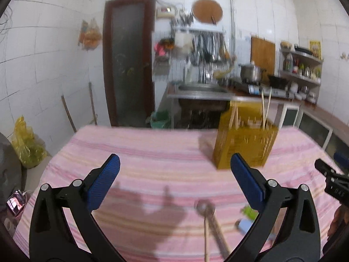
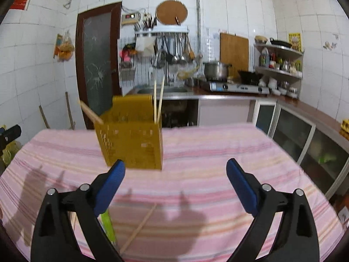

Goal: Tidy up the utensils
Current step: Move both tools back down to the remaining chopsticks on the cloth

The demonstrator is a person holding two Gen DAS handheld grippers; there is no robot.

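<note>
We see the yellow utensil basket (image 2: 130, 135) upright mid-bench, chopsticks (image 2: 158, 100) already standing in it; a spoon (image 1: 206, 207) and loose chopstick (image 2: 139, 227) lie nearer us, so both the left hand-held gripper (image 1: 174, 170) and right hand-held gripper (image 2: 175, 174) gape empty, ready to collect

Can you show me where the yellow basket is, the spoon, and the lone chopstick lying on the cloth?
yellow basket (image 2: 130, 139): right wrist view, on its perforated front wall.
spoon (image 1: 205, 207): left wrist view, on its round metal bowl.
chopstick (image 2: 141, 227): right wrist view, midway along the stick on the striped cloth.
</note>
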